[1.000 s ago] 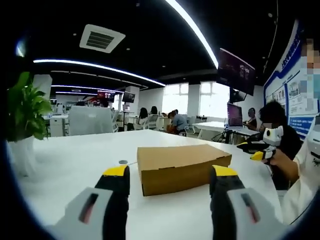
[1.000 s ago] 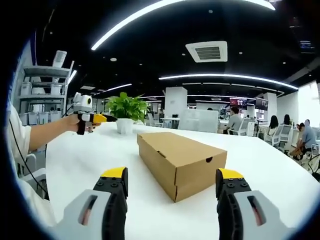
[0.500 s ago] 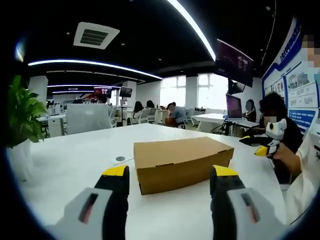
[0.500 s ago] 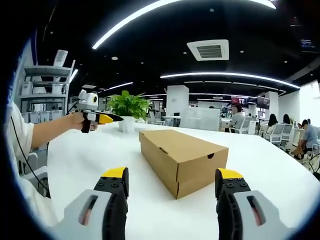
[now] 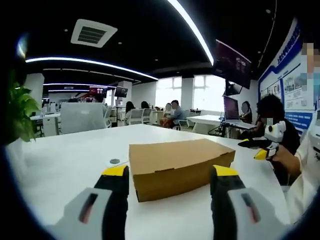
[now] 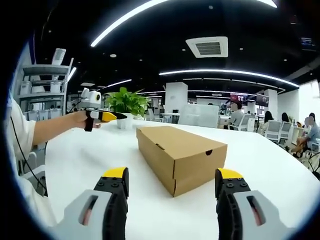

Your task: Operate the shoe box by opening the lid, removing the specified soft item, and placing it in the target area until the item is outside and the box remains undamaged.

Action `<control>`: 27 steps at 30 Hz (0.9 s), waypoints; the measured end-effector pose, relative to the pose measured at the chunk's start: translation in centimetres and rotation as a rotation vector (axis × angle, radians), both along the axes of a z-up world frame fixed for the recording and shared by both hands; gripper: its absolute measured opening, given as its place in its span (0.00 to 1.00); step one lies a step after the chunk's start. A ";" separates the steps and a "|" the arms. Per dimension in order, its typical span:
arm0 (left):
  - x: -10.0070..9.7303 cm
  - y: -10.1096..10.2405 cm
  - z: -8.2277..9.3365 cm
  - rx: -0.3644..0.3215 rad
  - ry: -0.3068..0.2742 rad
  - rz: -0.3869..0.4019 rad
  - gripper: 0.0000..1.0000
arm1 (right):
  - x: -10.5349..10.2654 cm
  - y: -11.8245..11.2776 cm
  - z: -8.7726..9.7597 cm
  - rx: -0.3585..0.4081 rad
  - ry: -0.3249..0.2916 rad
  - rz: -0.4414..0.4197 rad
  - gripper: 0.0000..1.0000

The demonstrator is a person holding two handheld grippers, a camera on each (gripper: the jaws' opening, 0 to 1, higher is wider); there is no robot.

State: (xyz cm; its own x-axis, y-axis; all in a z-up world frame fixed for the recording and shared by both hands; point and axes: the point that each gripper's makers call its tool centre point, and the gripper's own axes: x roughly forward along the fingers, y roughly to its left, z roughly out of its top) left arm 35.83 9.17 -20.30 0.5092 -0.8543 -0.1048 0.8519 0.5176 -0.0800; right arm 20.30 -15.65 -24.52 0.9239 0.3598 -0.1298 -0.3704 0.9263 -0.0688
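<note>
A brown cardboard shoe box [image 5: 177,166] lies on the white table [image 5: 65,165] with its lid down; the right gripper view shows the same shoe box [image 6: 180,155] end-on, with a small notch in its end wall. My left gripper [image 5: 170,172] is open, its yellow-tipped jaws standing just short of the box's long side. My right gripper [image 6: 171,175] is open too, close in front of the box's near corner. The right gripper [image 5: 260,147], held in a hand, appears at the right of the left gripper view. The left gripper [image 6: 102,116] appears at the left of the right gripper view.
A potted green plant [image 6: 126,106] stands on the table behind the box, also at the left edge as the plant [image 5: 17,112]. A small round dark mark [image 5: 115,161] lies on the table near the box. Seated people, desks and monitors fill the room behind.
Both views have drifted slightly closer to the box; the left view has turned so the plant sits further left. The box has not moved and both grippers stay open.
</note>
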 end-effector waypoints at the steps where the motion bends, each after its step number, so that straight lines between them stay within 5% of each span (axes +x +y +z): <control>1: 0.3 0.0 0.0 -0.005 -0.003 0.015 0.63 | 0.0 0.0 0.0 -0.002 0.001 -0.001 0.72; 4: 1.3 -0.1 0.0 0.008 -0.036 0.037 0.66 | 0.1 -0.2 0.2 -0.012 -0.002 -0.004 0.73; 8: 0.7 -1.4 -0.2 0.032 0.004 -0.044 0.70 | 0.6 -0.3 0.3 -0.011 0.000 -0.010 0.75; 15: 1.3 -1.2 -0.9 0.057 0.014 -0.062 0.73 | 0.9 -0.8 1.1 0.019 -0.023 -0.065 0.77; 27: 2.3 -1.1 -1.6 0.063 0.035 -0.061 0.74 | 2.2 -0.8 1.2 -0.015 -0.024 -0.042 0.78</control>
State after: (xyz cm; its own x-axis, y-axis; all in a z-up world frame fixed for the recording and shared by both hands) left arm 38.14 8.11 -21.93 0.4518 -0.8745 -0.1766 0.8790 0.4702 -0.0794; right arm 22.48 -16.49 -23.37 0.9410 0.3189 -0.1130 -0.3295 0.9397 -0.0914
